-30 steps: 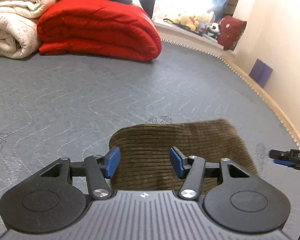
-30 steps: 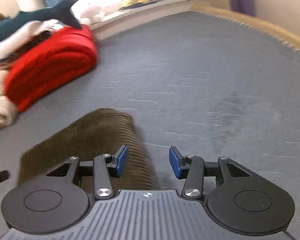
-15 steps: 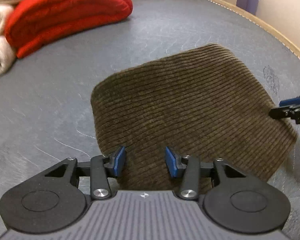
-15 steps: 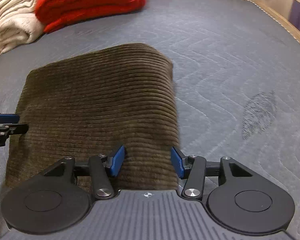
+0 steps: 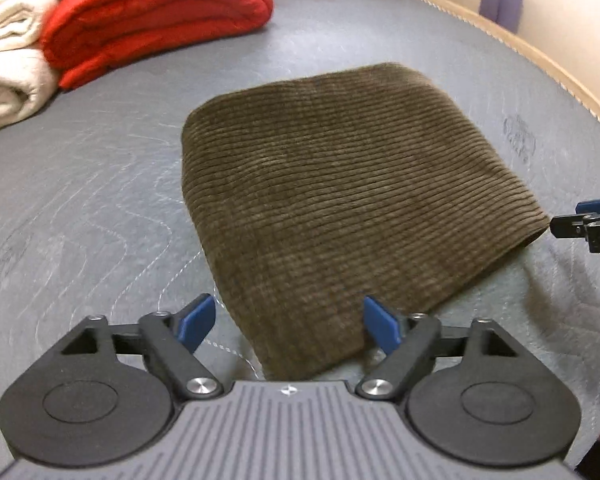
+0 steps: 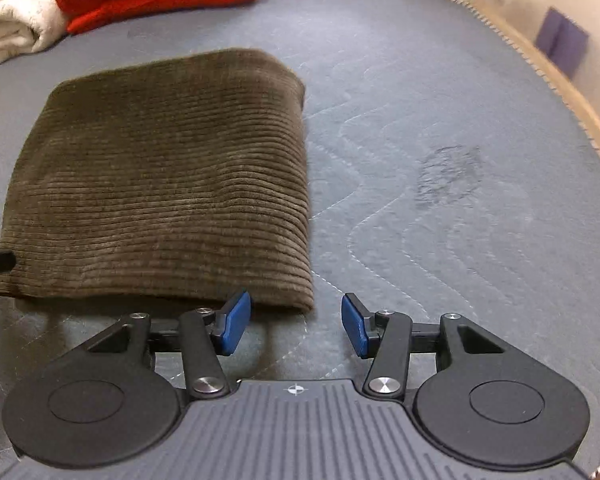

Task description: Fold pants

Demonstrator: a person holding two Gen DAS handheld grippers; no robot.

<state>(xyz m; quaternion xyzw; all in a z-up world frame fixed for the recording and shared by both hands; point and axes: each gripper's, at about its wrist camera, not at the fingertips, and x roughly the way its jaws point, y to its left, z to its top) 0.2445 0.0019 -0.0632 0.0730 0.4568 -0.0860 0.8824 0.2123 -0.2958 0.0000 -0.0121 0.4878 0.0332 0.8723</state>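
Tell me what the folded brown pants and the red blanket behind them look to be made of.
Folded brown pants: probably corduroy, matte and soft, judging by the fine parallel ribs. Red blanket: looks like plush fleece or a padded quilt, with thick rounded folds and no sheen; the blur leaves it open.

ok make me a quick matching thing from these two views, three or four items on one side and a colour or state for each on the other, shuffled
Items:
1. pants
2. quilt
3. blanket
4. left gripper

Descriptions:
A. cream, folded, at the far left
B. jaws wide apart, gripping nothing
C. brown corduroy, folded flat on the grey mattress
D. red, folded, beside the cream one

Pairs: 1-C, 2-D, 3-A, 4-B
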